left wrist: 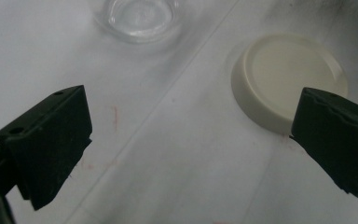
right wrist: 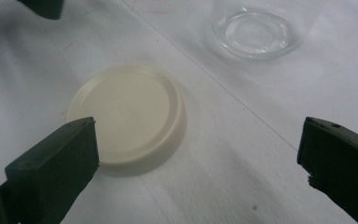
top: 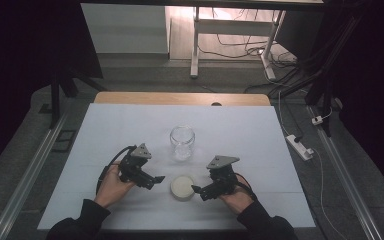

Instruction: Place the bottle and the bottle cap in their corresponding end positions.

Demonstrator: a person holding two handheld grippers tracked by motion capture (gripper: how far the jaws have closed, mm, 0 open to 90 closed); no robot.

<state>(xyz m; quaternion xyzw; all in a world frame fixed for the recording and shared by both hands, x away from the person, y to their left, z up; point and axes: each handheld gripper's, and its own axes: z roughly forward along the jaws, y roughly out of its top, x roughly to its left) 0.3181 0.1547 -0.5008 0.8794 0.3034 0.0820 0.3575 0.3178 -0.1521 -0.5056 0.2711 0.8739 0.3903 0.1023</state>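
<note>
Both claws gape wide and empty, your left gripper and right gripper flanking the round cream plastic lid.

Your jaws stand far apart on each tool, holding nothing, and the lid lies flat on the white table sheet, top face up, just between the two tips. Beyond it, near but apart, stands the clear glass jar, upright and open-mouthed. That layout suggests you mean to pick the lid up and cap the jar; keeping the lid low and central lets either tool reach it. Counted: one lid, one jar, two grippers. Your right gripper's near jaw already overlaps the lid's rim in its own view.
</note>
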